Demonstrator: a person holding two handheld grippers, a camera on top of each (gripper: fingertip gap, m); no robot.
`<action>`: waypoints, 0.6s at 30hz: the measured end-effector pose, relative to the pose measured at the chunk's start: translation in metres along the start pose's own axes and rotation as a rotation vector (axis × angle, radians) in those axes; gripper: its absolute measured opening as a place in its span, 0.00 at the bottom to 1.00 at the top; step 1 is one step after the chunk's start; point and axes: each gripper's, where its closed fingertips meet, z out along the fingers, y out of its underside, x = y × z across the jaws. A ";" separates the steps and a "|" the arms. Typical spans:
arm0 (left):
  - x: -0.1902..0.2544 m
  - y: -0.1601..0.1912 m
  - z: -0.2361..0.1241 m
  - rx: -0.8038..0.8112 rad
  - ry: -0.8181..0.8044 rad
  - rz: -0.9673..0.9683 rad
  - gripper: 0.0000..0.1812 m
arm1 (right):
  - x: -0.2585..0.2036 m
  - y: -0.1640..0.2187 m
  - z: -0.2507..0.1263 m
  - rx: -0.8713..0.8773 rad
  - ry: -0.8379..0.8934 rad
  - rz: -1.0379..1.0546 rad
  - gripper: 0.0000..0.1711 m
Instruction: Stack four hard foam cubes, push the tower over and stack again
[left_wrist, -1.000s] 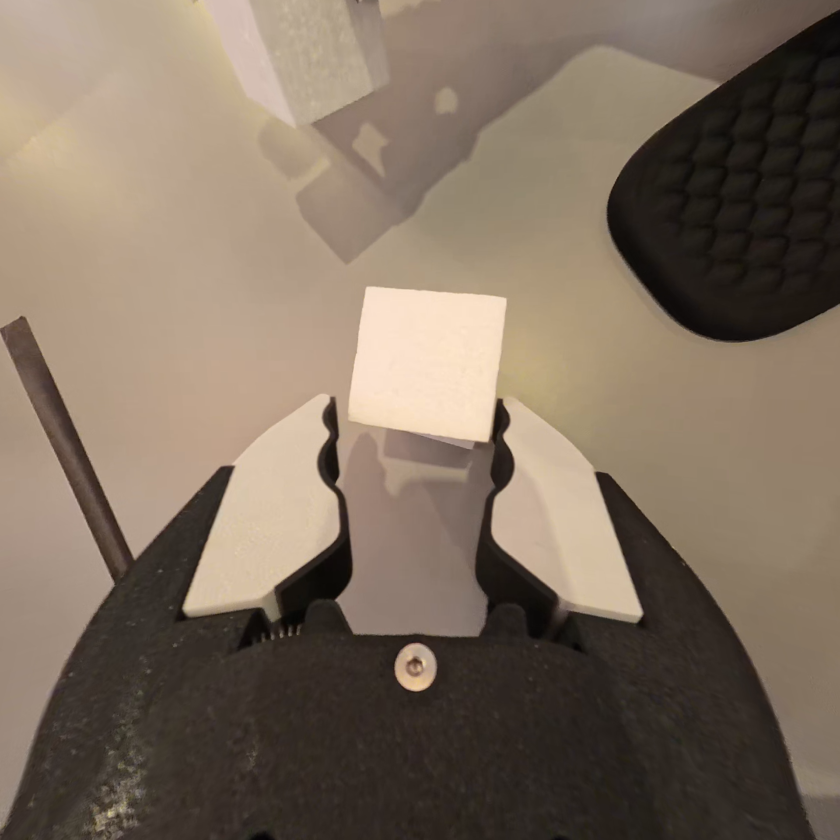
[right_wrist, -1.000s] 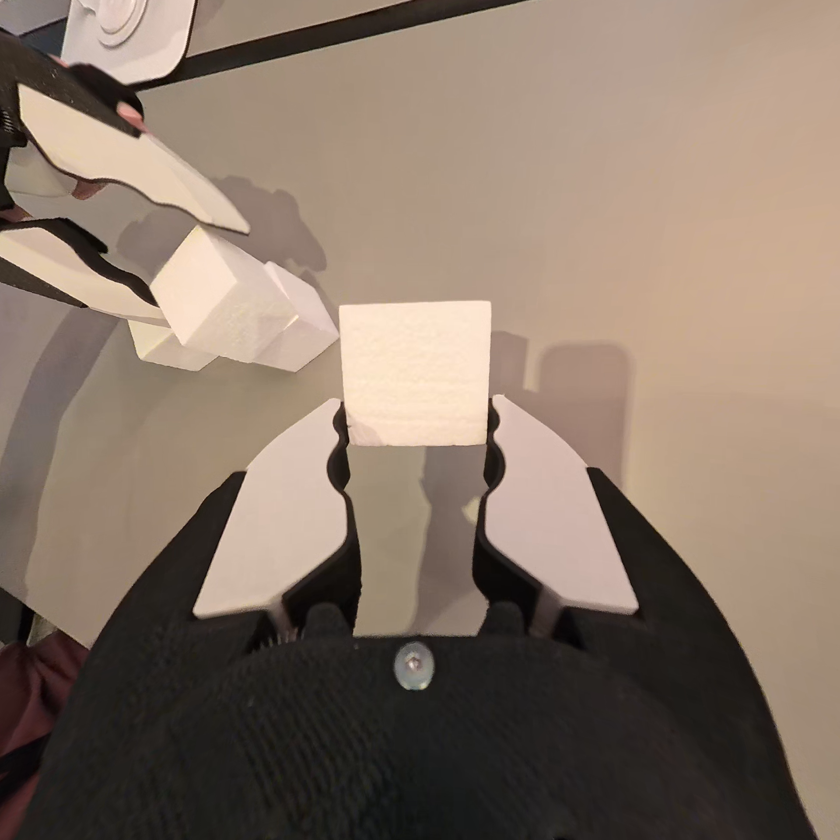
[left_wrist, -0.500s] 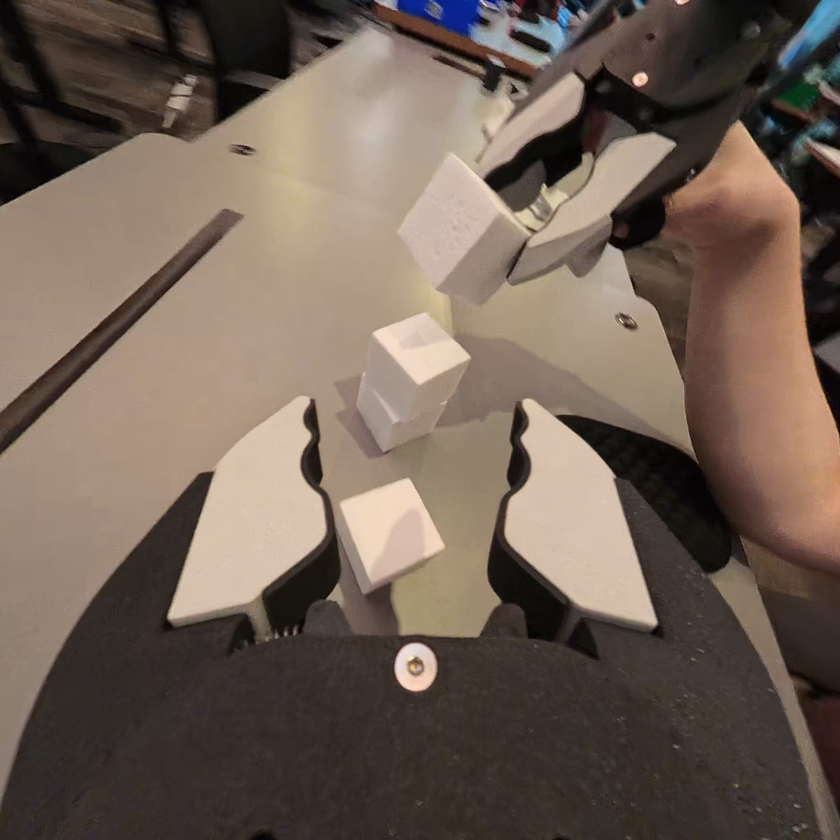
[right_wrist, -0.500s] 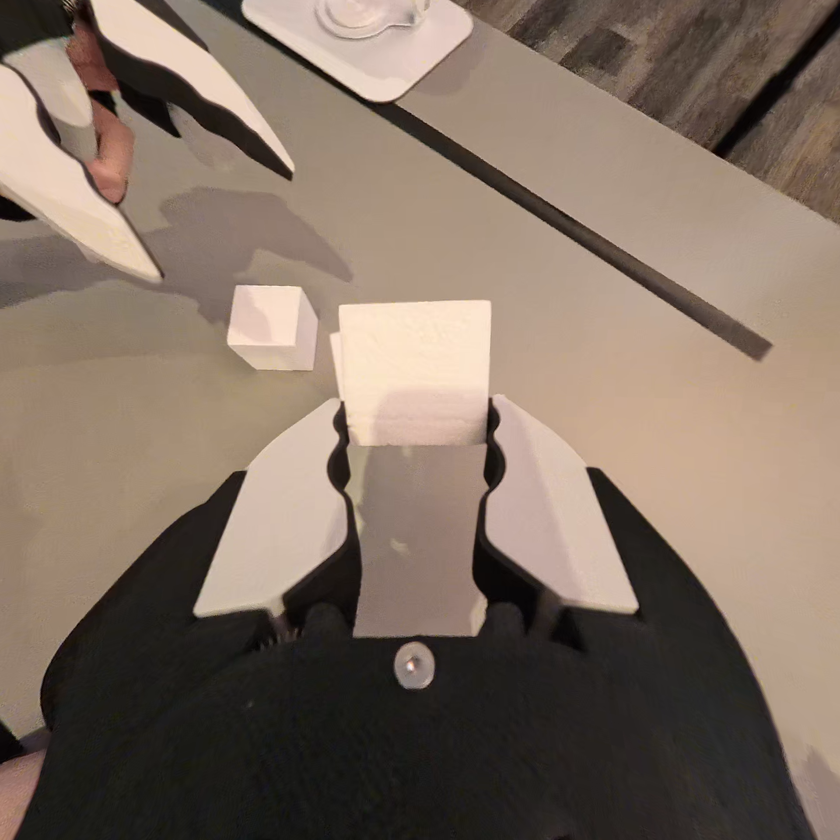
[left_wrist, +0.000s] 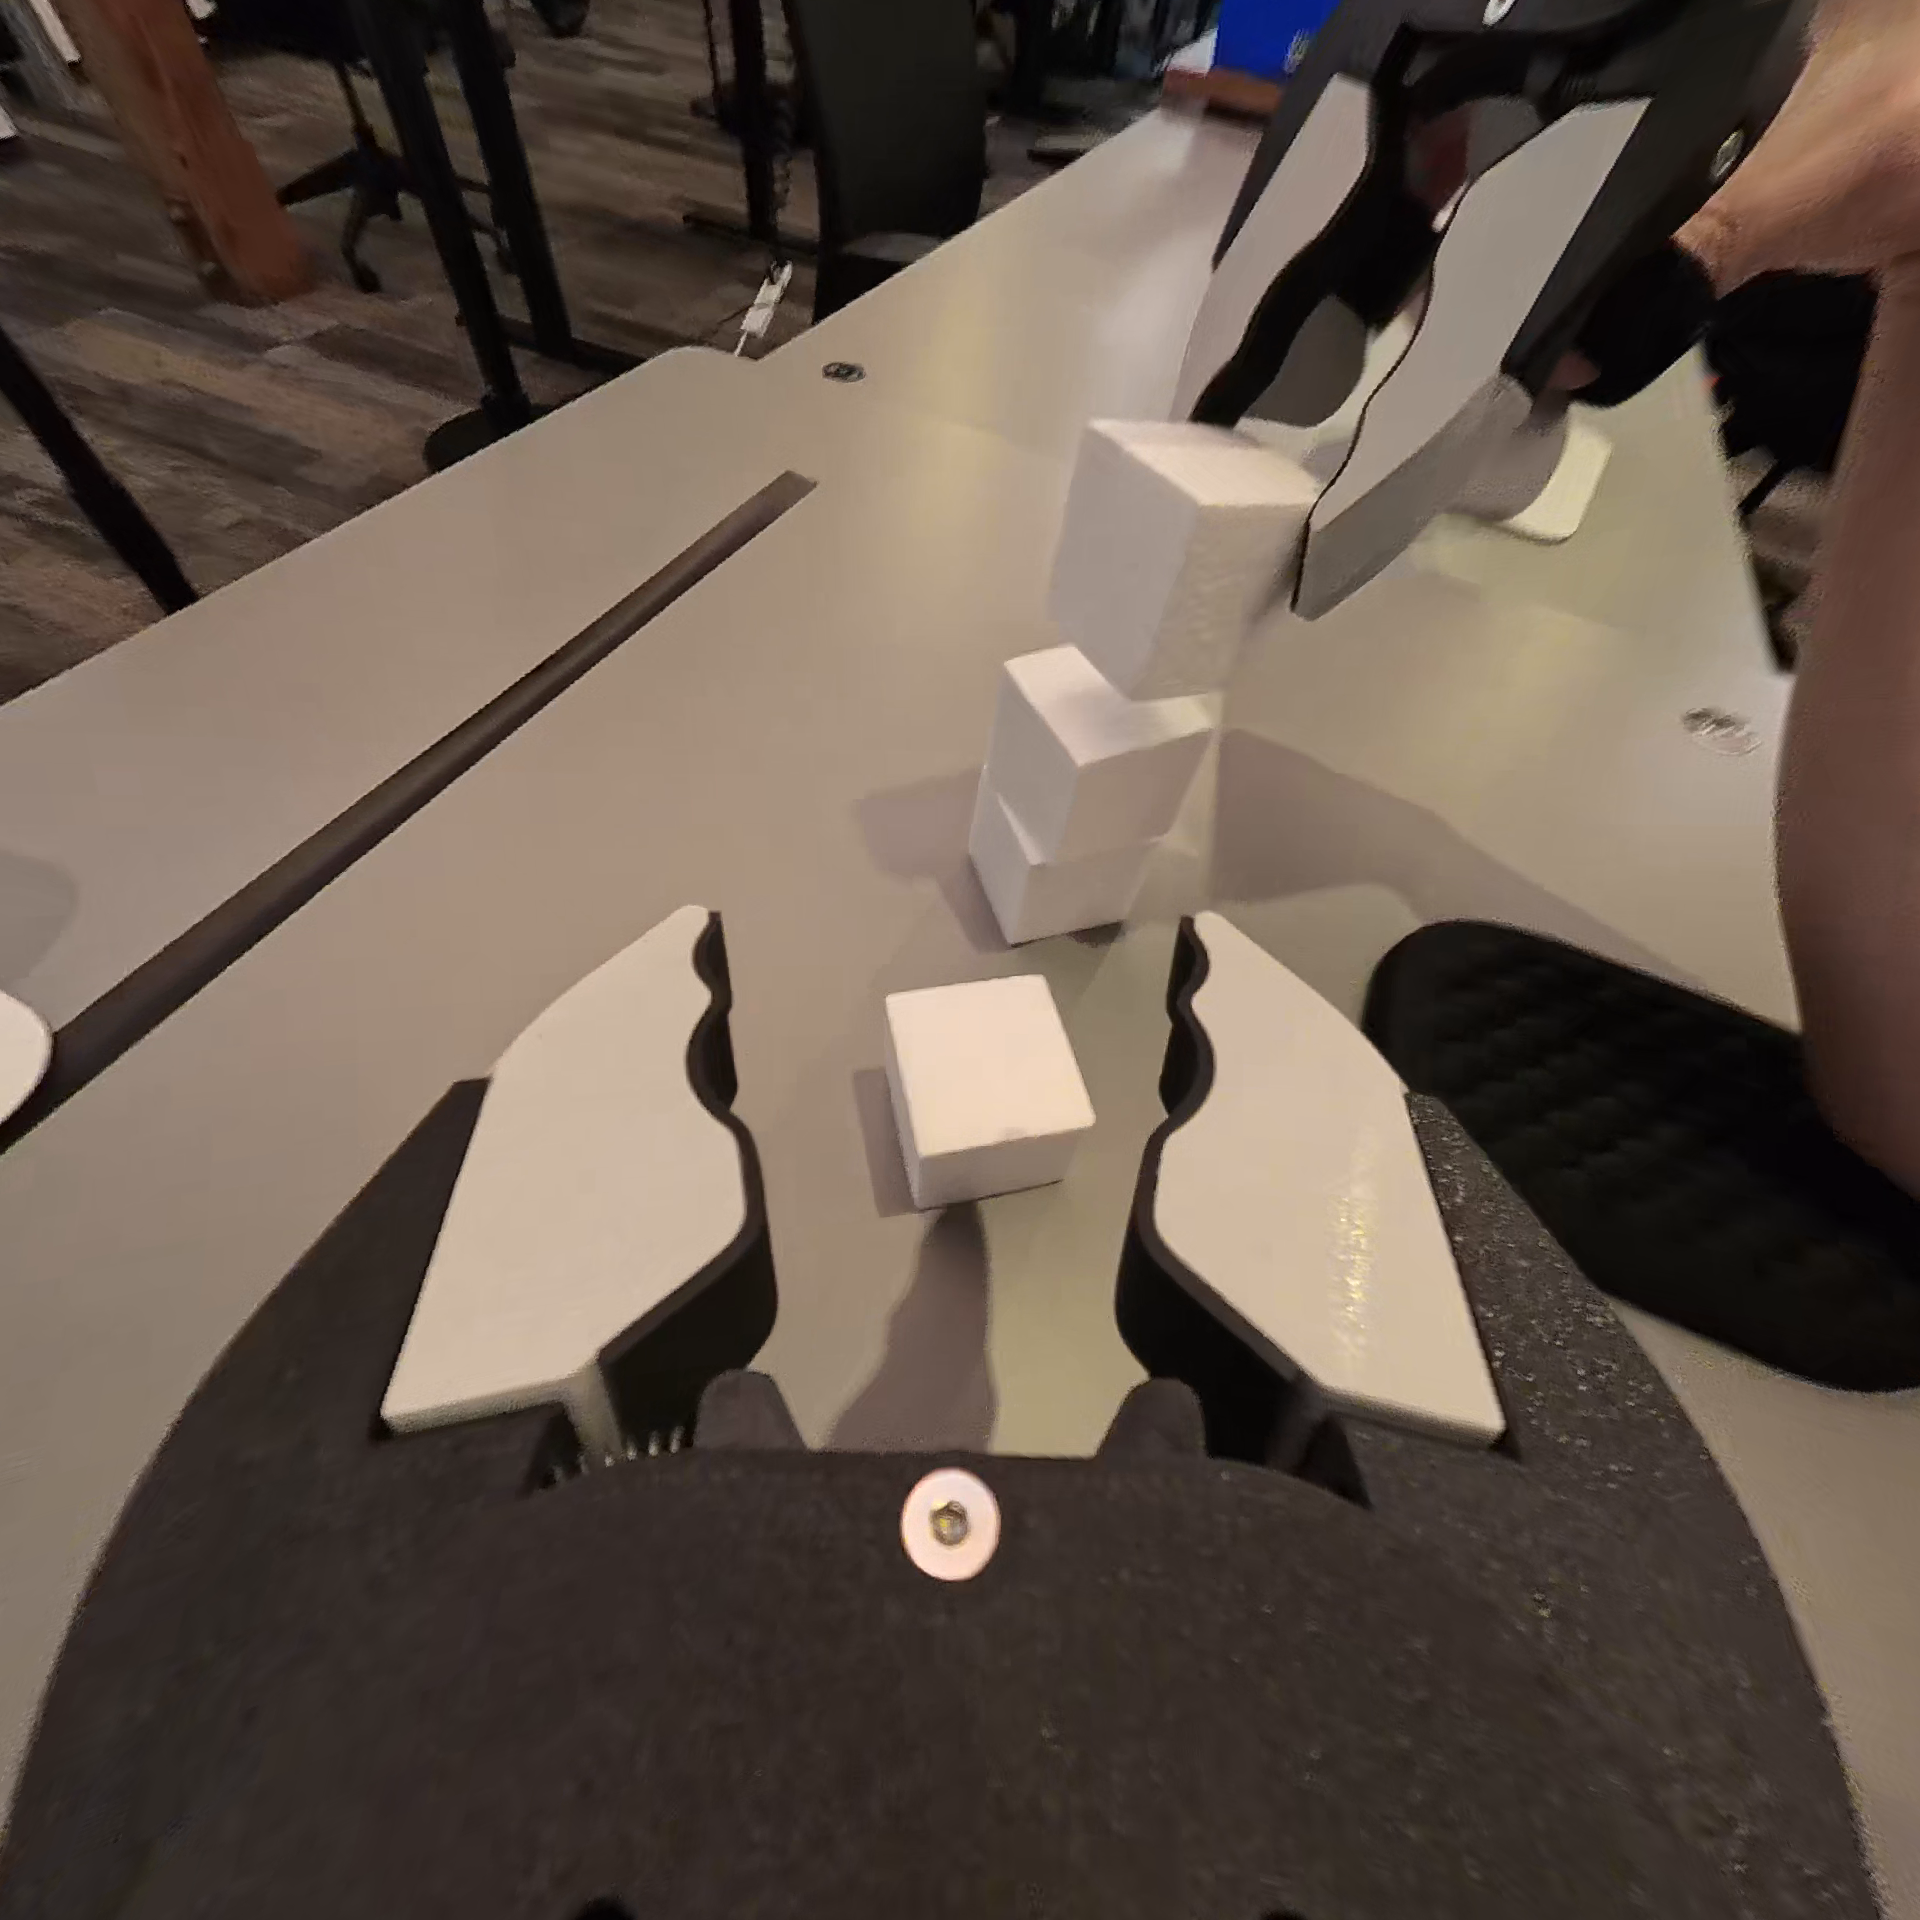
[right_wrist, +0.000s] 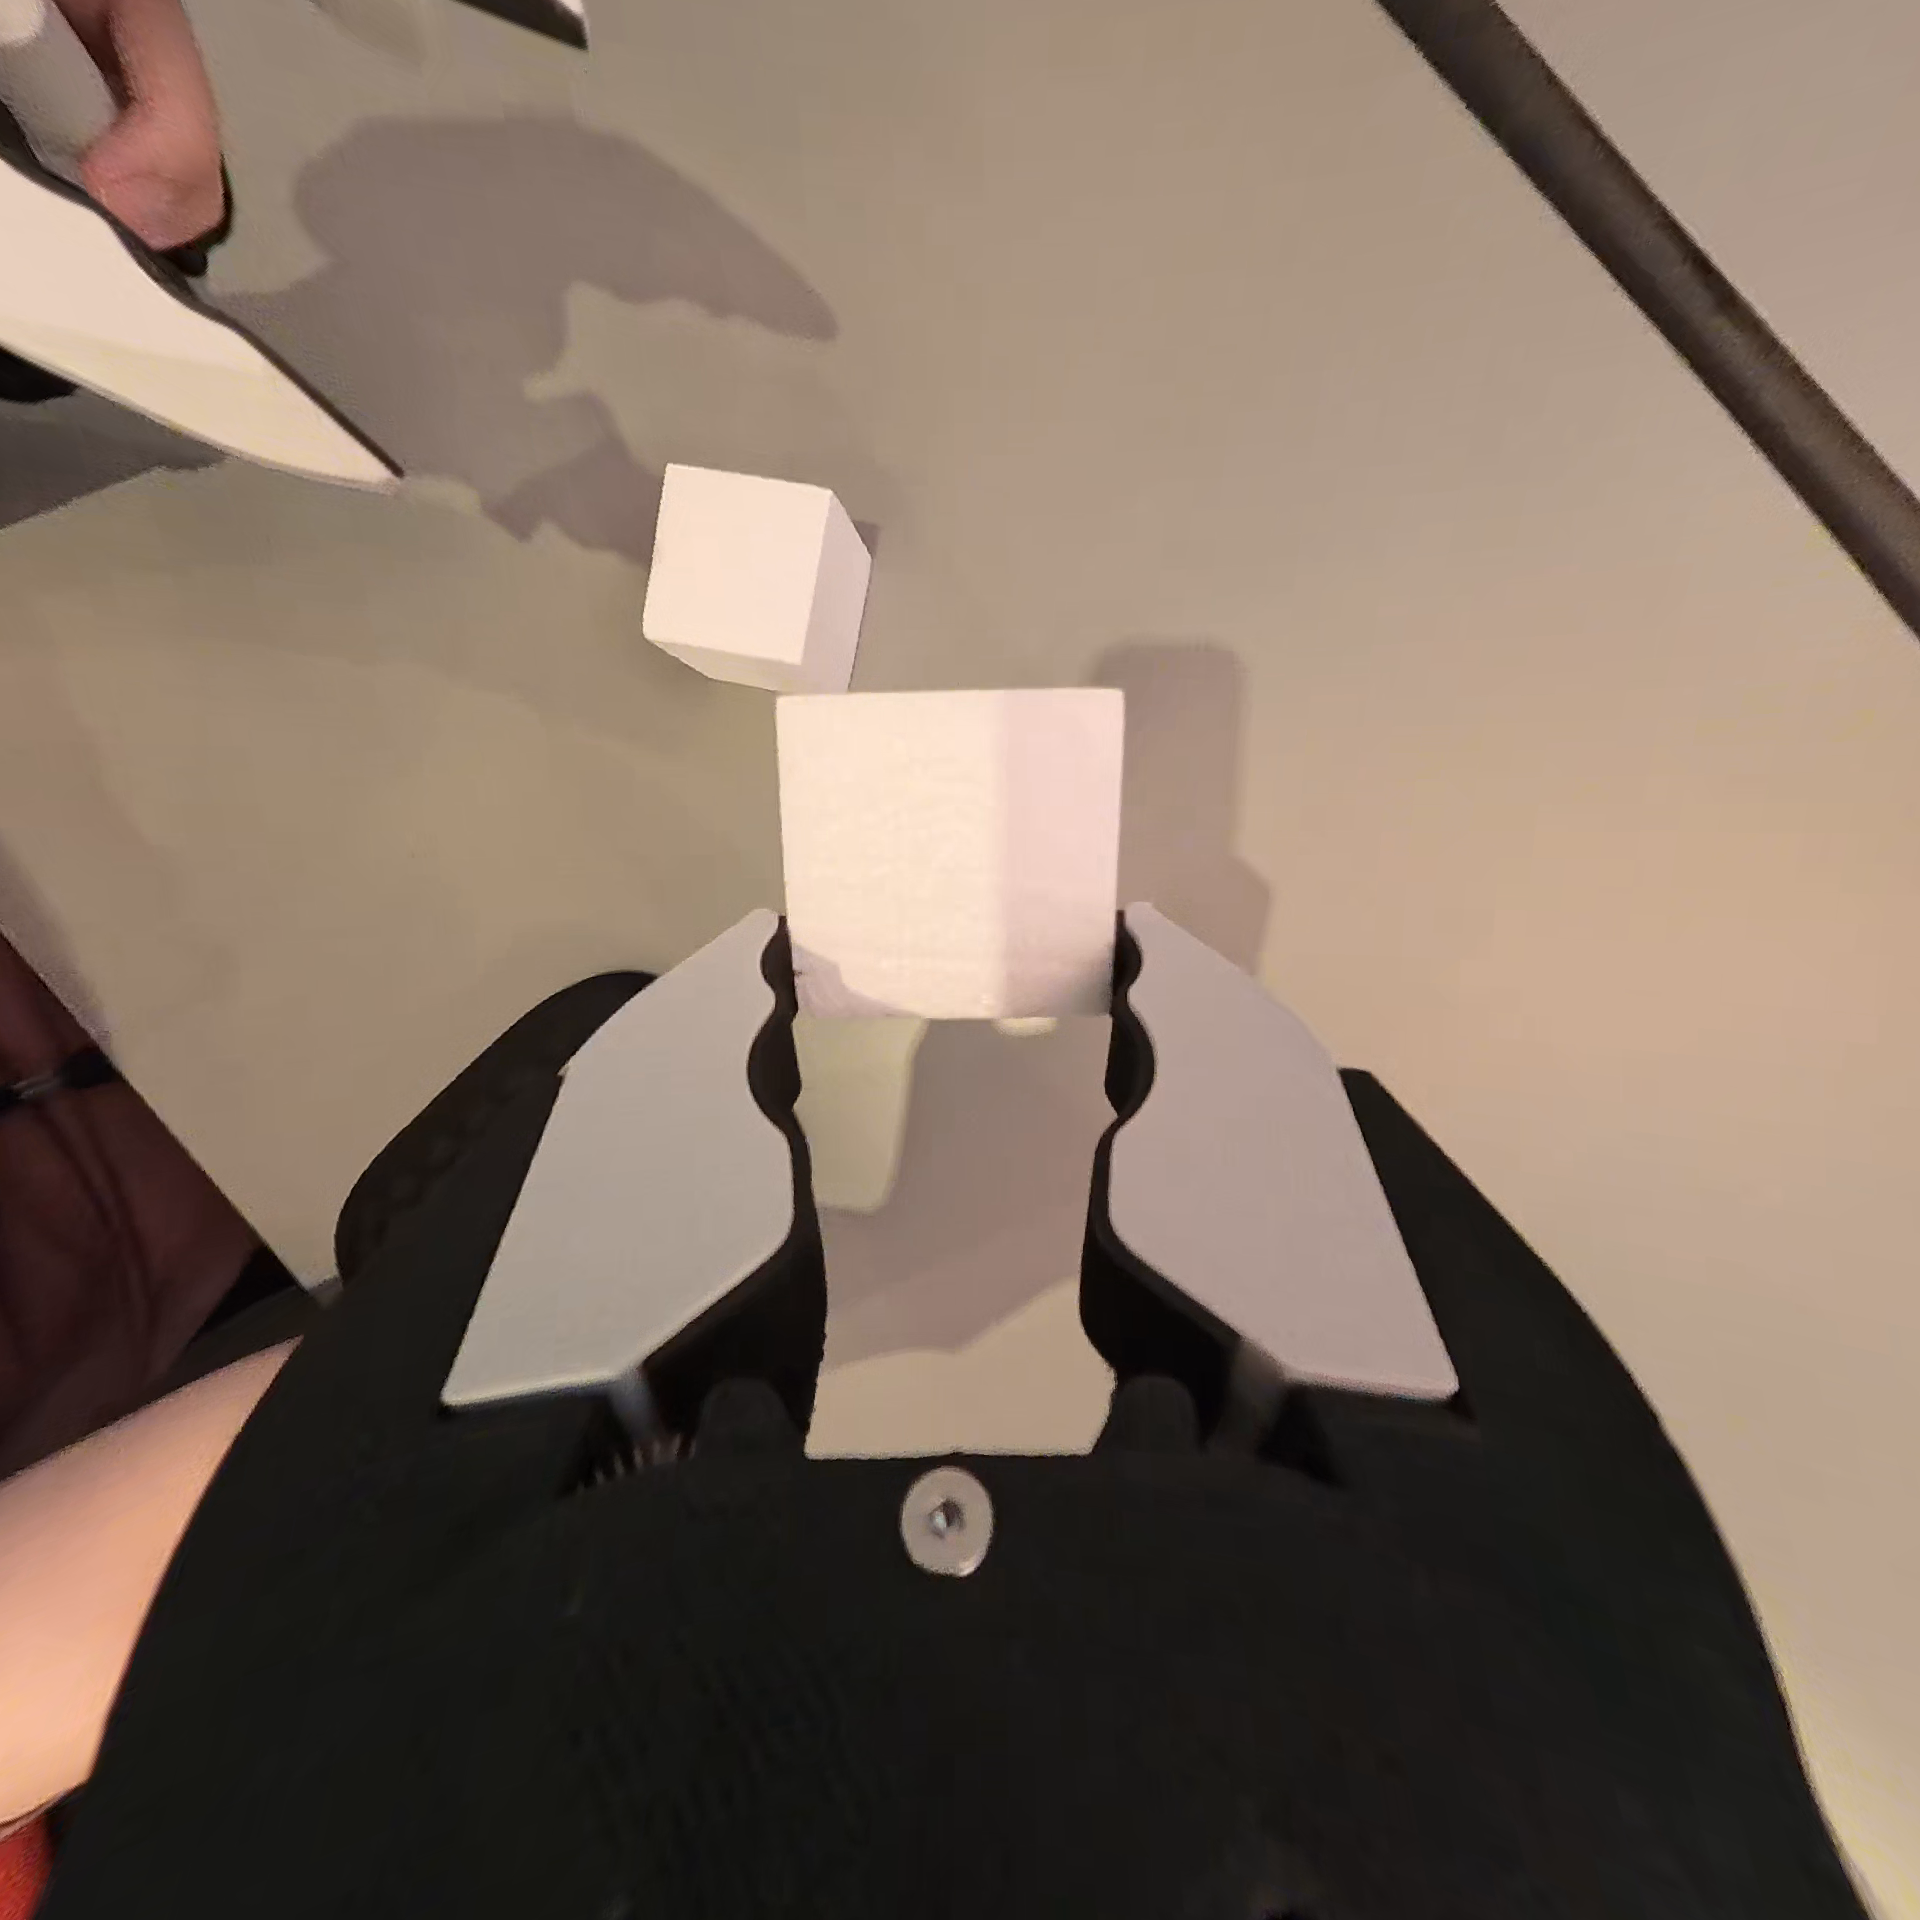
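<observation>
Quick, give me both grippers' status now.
Left gripper: open, empty, loose cube on the table between its fingers.
Right gripper: shut on a foam cube above the two-cube stack.

Black mat (left_wrist: 1621, 1153) on grey table (left_wrist: 416, 790)

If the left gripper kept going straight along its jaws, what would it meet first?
Most likely the loose foam cube lying on the table, centred ahead between the open jaws of the left gripper. The two-cube stack stands farther on, slightly right; depth is hard to judge.
</observation>
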 end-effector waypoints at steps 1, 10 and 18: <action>-0.002 0.006 0.001 -0.034 -0.021 0.019 0.45 | -0.002 0.000 0.005 0.002 -0.011 -0.009 0.34; -0.011 0.032 0.017 -0.121 -0.082 -0.022 0.57 | 0.003 0.002 0.016 -0.067 0.037 -0.054 0.34; 0.004 0.070 0.039 -0.278 -0.141 0.049 0.54 | 0.005 0.002 0.016 -0.076 0.069 -0.077 0.35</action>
